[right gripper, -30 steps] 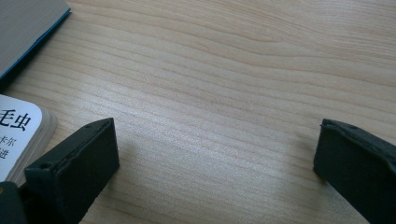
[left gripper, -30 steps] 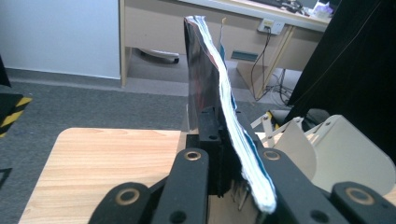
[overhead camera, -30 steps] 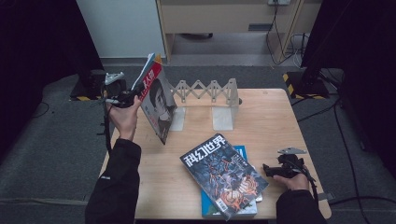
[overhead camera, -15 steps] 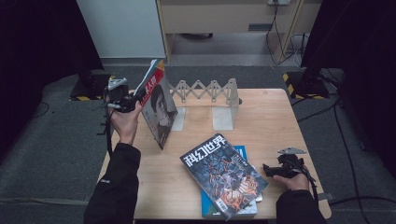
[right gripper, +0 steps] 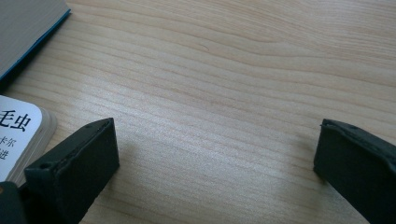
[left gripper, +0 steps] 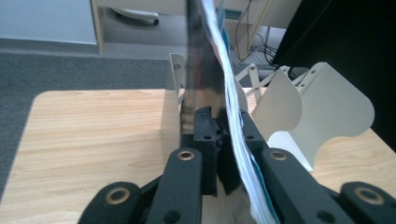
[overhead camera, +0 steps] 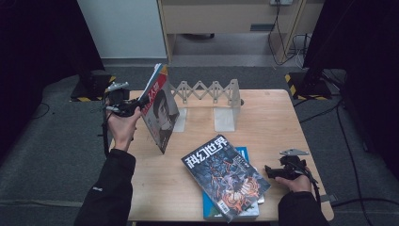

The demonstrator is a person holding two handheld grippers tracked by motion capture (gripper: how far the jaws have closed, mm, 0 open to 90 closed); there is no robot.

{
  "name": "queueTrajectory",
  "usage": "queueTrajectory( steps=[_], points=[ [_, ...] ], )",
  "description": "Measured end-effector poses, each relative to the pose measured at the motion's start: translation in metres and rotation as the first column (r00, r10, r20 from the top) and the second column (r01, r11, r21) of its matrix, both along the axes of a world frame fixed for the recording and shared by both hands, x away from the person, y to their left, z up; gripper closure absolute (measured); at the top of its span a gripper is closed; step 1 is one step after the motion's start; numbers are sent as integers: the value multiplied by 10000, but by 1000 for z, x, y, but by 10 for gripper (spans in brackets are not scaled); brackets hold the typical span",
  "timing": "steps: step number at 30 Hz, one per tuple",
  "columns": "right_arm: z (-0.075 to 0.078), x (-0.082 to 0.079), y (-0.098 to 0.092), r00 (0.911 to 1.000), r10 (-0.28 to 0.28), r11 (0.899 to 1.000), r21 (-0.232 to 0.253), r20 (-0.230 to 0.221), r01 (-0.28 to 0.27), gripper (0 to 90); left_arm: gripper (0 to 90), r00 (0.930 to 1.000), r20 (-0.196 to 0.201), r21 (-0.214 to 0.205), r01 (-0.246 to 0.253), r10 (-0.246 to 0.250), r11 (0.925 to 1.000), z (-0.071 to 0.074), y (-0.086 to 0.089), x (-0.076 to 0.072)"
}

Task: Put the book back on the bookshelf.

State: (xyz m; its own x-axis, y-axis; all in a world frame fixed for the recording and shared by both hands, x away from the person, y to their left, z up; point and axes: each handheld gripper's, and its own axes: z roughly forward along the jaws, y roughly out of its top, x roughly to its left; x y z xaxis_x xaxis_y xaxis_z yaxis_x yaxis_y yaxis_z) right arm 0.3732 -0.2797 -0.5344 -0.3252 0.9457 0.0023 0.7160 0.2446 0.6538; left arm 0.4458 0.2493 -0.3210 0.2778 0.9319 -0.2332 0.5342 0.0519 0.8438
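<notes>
Magazine (overhead camera: 160,110) sits clamped in my left hand-held gripper (overhead camera: 134,104), whose jaws have just been easing apart a little yet pinch its edge (pages and cover both between the pads, as the left gripper view shows (left gripper: 219,84)). I hold it upright, tilted, over the bench's (overhead camera: 277,122) left rear corner, its lower corner near the wood, just beside the white rack (overhead camera: 214,96). Farther out, near the front edge, two more magazines (overhead camera: 226,176) lie stacked flat. My right hand-held gripper (overhead camera: 275,170) rests on the bench just beside them, released, jaws wide over bare wood.
</notes>
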Motion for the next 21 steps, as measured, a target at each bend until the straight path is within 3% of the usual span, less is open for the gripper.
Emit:
queueTrajectory(
  steps=[2,7,10,15,16,21],
  points=[
    [0,0,0,10000,-12,10000,12,-23,12,2,802,10000,-10,24,-16,16,10000,1,0,1],
    [0,0,0,10000,-9,10000,1,12,9,2,758,9986,-528,-51,-43,40,10000,2,-5,16],
    [0,0,0,10000,1,10000,2,-22,-1,2,831,9978,-587,291,-289,306,9992,5,-6,19],
    [0,0,0,10000,-41,10000,17,0,41,2,862,9976,-148,522,-672,680,9964,4,-8,17],
    [0,0,0,10000,-30,10000,15,-27,30,2,863,9963,136,614,-856,849,9944,3,-10,16],
    [0,0,0,10000,-34,10000,27,-12,34,2,863,9916,507,666,-1220,1188,9903,2,-14,21]
  ],
)
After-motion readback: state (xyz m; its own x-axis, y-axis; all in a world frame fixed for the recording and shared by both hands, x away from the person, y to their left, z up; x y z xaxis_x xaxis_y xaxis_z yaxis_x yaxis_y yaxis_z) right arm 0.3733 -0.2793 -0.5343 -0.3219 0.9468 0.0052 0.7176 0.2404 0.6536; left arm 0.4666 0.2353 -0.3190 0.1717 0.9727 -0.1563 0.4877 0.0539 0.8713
